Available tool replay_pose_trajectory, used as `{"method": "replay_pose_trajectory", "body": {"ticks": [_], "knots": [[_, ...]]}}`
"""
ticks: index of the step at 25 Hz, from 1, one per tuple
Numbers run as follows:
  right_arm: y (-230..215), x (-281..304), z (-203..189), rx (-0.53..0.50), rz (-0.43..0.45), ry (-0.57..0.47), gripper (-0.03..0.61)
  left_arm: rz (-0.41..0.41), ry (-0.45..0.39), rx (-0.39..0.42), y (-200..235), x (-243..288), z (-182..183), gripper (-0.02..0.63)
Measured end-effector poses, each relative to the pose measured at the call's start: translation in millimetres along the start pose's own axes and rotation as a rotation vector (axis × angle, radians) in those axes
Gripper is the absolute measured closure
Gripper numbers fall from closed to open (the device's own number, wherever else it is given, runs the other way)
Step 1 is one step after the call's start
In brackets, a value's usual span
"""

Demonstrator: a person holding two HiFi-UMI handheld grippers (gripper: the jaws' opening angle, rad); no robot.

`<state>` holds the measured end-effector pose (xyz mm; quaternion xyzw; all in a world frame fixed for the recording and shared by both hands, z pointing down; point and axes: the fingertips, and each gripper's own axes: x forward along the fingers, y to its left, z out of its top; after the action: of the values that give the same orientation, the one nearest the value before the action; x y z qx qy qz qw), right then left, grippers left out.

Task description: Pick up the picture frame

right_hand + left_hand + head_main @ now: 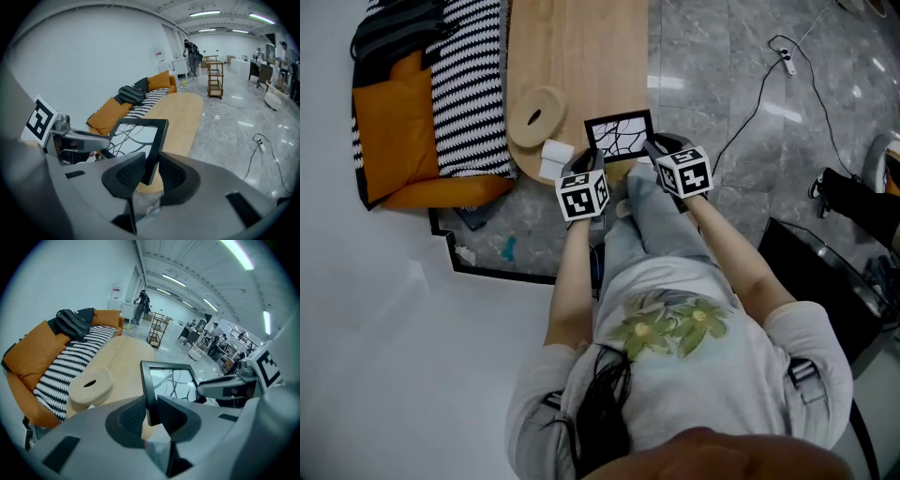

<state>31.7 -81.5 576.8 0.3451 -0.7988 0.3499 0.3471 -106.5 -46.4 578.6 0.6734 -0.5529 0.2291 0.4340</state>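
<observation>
Grey marble floor (722,75) surrounds a pale wooden counter (581,56) in an open workshop hall.

Nearest the person, the left hand-held gripper (598,159) is pinching the left edge of the picture frame (619,136), low down near its corner. The right hand-held gripper (652,146) pinches the opposite edge in the same way. Each gripper view shows ribbed pads closed on the thin black moulding. The frame stands upright between them over the counter's near end and looks clear of it, though the jaws hide its lower edge.

Beyond it a cream roll (534,116) lies on the counter. A sofa with a striped cushion (469,84) and an orange cushion (394,131) stands alongside.

Risk, as judged: both grips bear on narrow strips of moulding. If one hand leads the other, the frame could twist, slide out of a pad and fall onto the counter or the hard floor, damaging the glazing.
</observation>
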Motion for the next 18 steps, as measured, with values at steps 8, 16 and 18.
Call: {"method": "replay_pose_trajectory", "body": {"ticks": [8, 16, 18], "knots": [[15.1, -36.4, 9.3, 0.006, 0.025, -0.025, 0.483, -0.033, -0.015, -0.002, -16.2, -33.9, 6.1, 0.525], [32.4, -78.2, 9.4, 0.012, 0.056, -0.055, 0.482, -0.030, -0.036, 0.004, -38.1, -76.9, 10.9, 0.525], [36.9, -88.9, 10.7, 0.007, 0.061, -0.067, 0.480, -0.026, -0.043, 0.000, -43.1, -87.3, 11.7, 0.525]]}}
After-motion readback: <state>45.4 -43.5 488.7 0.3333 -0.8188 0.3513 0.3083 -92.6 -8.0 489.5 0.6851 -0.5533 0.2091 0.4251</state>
